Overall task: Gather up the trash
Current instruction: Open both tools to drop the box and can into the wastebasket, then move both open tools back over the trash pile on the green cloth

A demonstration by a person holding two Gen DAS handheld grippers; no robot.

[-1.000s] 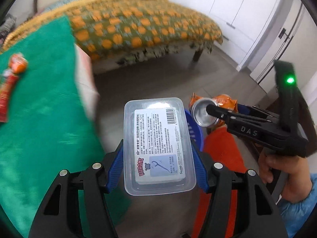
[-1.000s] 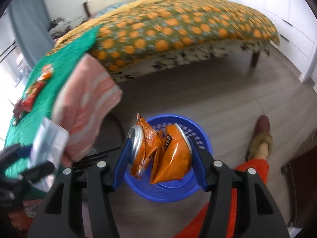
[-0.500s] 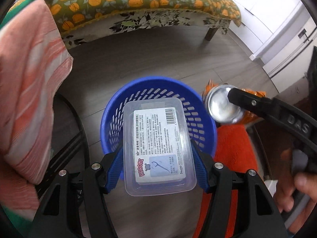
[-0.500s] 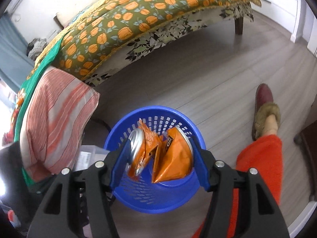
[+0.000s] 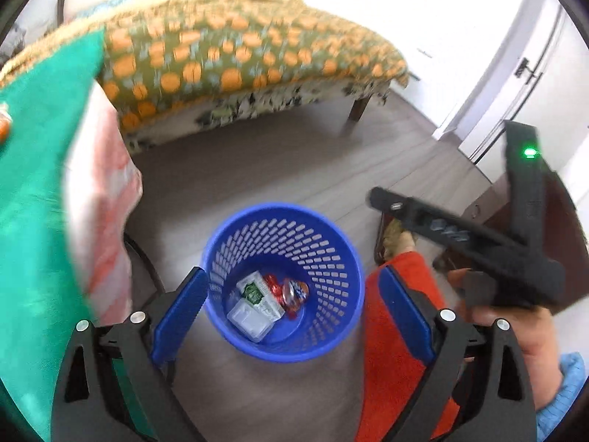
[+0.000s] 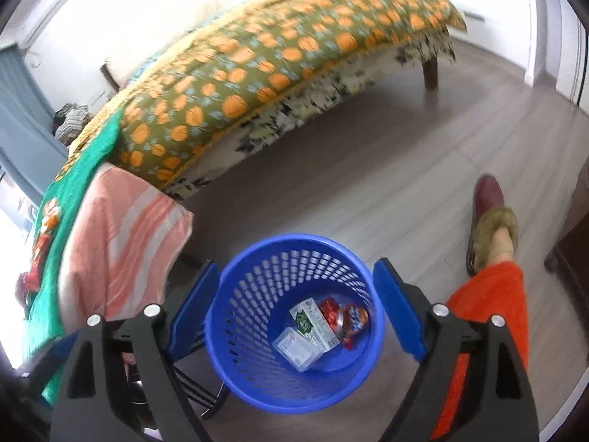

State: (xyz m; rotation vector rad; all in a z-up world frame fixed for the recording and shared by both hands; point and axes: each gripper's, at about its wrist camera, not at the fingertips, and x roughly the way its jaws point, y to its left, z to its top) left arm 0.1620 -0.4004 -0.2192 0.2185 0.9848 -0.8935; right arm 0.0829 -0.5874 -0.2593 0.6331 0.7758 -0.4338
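Your left claw (image 5: 291, 316) and right claw (image 6: 298, 309) both hang over the blue basket (image 6: 239, 331); their jaws have just been opening, now stand wide apart, nothing between them. Your right claw also shows in the left wrist view (image 5: 371, 199), off the basket's right rim, with a green light lit on its body.

Writing: the carton (image 6: 313, 322) in the basket has a green-and-white printed label, too small and blurred to read. Raised letters on the side of the right claw's body are blurred too.

Room: the basket stands on bare wood floor, open toward the bed (image 6: 294, 55). Tight on the left, where the striped pink cloth (image 6: 121, 239) and green cloth (image 5: 33, 184) hang near the rim. Your orange trouser leg (image 6: 489, 302) and slipper (image 6: 489, 217) sit right of it.

Trash: clear plastic box (image 6: 296, 346), carton, and red wrappers (image 6: 346, 318) lie together on the basket floor, touching.
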